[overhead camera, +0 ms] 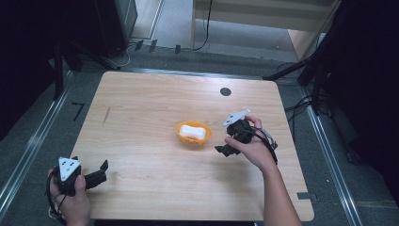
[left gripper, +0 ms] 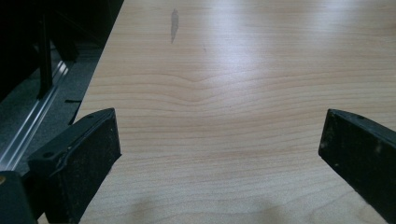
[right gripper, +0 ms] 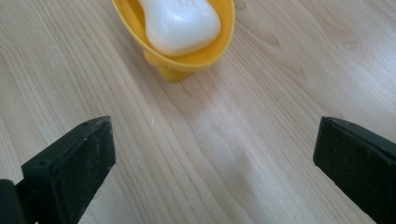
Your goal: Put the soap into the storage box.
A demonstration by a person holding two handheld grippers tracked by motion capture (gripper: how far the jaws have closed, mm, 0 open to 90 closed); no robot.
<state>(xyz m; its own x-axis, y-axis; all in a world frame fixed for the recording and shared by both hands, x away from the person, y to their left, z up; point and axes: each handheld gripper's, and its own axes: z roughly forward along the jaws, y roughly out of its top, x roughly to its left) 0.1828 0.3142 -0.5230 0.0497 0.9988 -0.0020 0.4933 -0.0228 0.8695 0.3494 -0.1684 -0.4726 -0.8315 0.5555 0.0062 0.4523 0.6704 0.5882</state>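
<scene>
— What is counted from the high view?
— One yellow dish (overhead camera: 193, 133) holding one white soap bar (overhead camera: 193, 131) at table (overhead camera: 141, 117) centre; left gripper (overhead camera: 99, 172) at 8 o'clock, right gripper (overhead camera: 225, 149) at 3.
— And the gripper views?
— Both jaws are seen spread wide — dish at 12 in the right.

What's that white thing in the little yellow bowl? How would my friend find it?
Start at the wooden table and look near its middle for the small yellow dish, just left of the right gripper. The white soap-like bar lies inside it. It is the only white, rounded lump on the table; everything else nearby is black or yellow.
</scene>
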